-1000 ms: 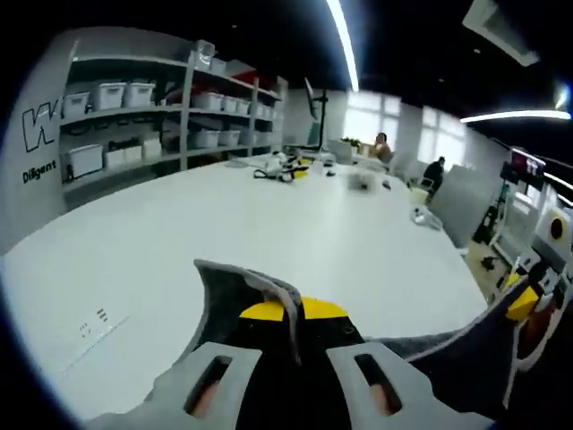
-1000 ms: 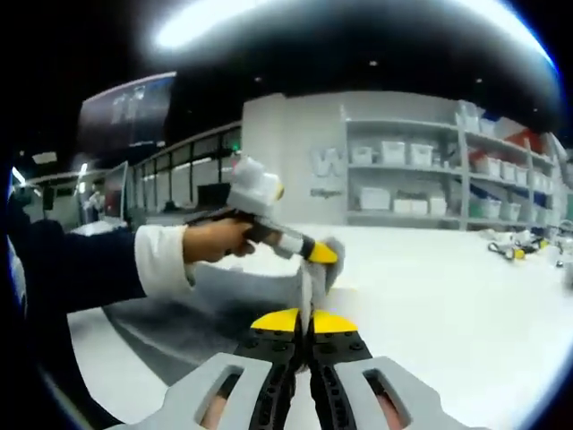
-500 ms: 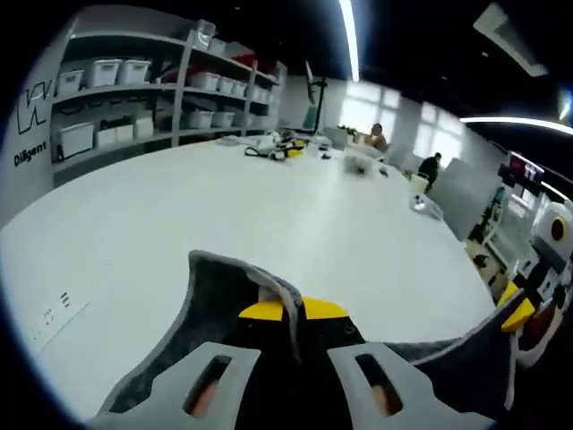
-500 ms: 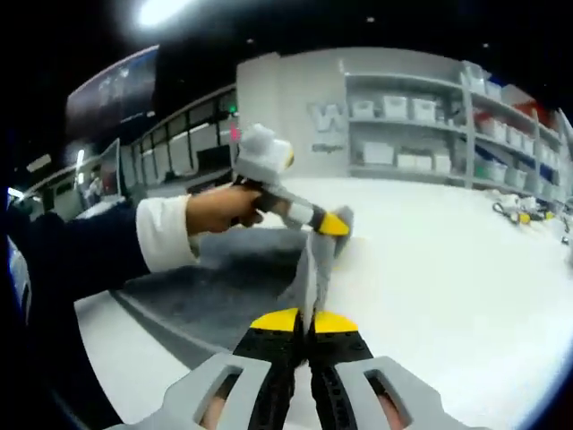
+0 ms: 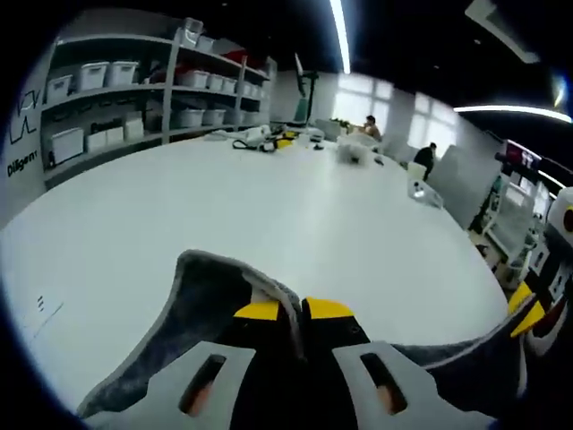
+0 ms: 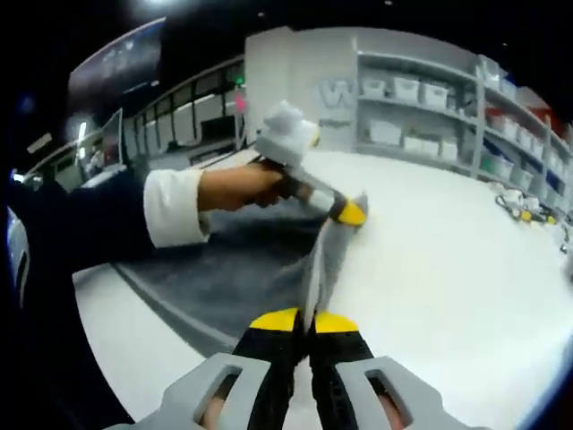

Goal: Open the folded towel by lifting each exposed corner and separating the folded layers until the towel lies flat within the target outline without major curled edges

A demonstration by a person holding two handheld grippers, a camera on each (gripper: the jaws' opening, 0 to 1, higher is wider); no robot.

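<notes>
One grey towel (image 6: pixel 260 269), pinched at two corners over the white table (image 5: pixel 269 206).
I see my left gripper (image 5: pixel 293 312) and right gripper (image 6: pixel 303 321) each clamped on it; its taut edge runs lengthwise between them.

The grey, soft-napped fabric towel (image 6: pixel 242 269) is lifted off the white table along one edge, which runs taut from 6 o'clock up toward 1 o'clock in the right gripper view. From that raised edge the cloth slopes down toward 9 o'clock, its darker face spread low over the tabletop, with a paler border strip along the near side. In the left gripper view a towel (image 5: pixel 210 291) corner stands upright at 6 o'clock, its lighter edge curling over toward 7 o'clock, while another part stretches toward 4 o'clock.
</notes>
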